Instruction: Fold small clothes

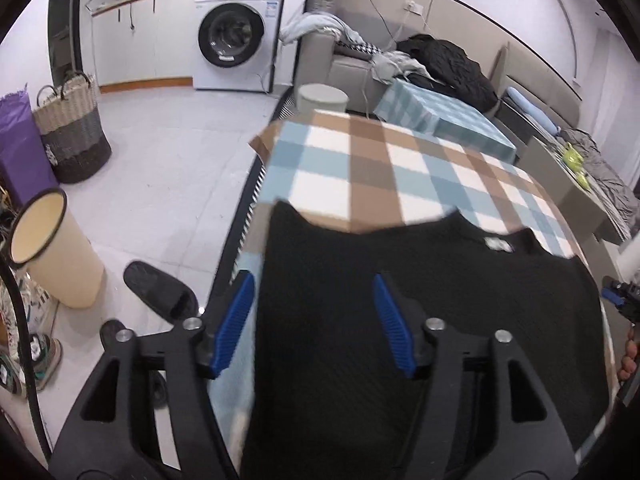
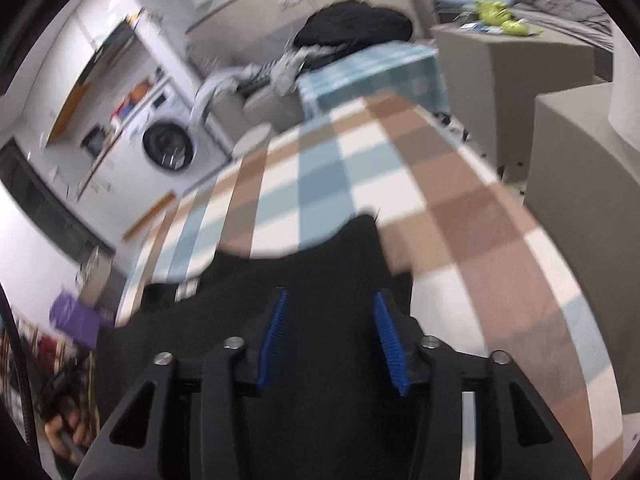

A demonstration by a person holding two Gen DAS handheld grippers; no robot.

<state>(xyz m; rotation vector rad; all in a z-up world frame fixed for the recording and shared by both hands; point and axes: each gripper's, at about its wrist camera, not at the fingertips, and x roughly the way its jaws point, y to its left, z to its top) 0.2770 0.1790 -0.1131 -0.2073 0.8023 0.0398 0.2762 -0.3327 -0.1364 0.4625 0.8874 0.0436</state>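
Observation:
A small black knit garment (image 1: 440, 292) lies flat on the checked tablecloth (image 1: 380, 160), with a white neck label (image 1: 498, 244) toward the far side. My left gripper (image 1: 314, 320) is open and hovers over the garment's left edge, one blue finger off the cloth, one over it. In the right wrist view the same garment (image 2: 332, 264) fills the lower middle. My right gripper (image 2: 330, 340) is open over its right part, blue pads apart with black fabric between them. The right wrist view is blurred. The right gripper also shows at the left wrist view's right edge (image 1: 618, 298).
A cream bin (image 1: 56, 252), black slippers (image 1: 160, 292) and a woven basket (image 1: 72, 132) stand on the floor left of the table. A washing machine (image 1: 236, 36) is at the back. A sofa with clothes (image 1: 440, 60) and a blue checked table (image 1: 440, 116) lie beyond.

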